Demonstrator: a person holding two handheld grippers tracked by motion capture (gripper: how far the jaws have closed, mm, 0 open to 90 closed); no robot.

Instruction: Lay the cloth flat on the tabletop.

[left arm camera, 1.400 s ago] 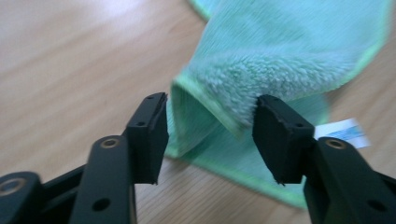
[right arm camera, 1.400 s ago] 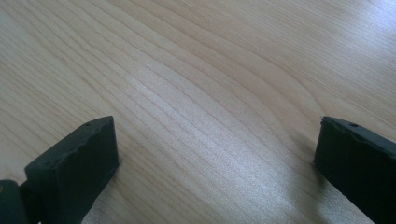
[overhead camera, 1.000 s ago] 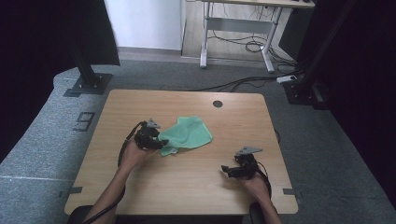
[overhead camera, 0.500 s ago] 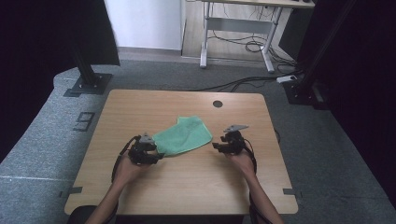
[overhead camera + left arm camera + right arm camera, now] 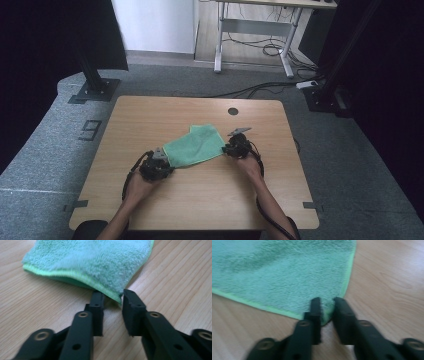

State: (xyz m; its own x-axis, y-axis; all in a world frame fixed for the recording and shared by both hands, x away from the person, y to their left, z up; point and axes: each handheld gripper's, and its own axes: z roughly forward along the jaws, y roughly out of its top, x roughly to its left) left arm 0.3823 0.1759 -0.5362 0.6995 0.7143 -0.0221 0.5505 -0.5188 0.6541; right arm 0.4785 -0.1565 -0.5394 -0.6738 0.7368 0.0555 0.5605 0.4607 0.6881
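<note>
High view shows a green cloth [image 5: 194,147] lying flat in the middle of the wooden counter [image 5: 200,200], its long axis running from the near left up to the far right. The left claw [image 5: 159,159] stands at the cloth's near-left corner and the right claw [image 5: 231,148] at its near-right corner, so each hand has its own corner and neither must cross over.

In the left gripper view the corner of the cloth reaches down between the two black jaws. They have just been closing and stand narrow, but a small gap shows beside the hem, so I cannot tell if the pads already press on it.

In the right gripper view the jaws have also just been closing, and here the corner is pinched between them; I judge this claw is grasping the cloth.

The cloth lies straight ahead of both claws, away from the person. The coming move probably depends on both corners being held evenly.

There are no containers on the counter.
</note>
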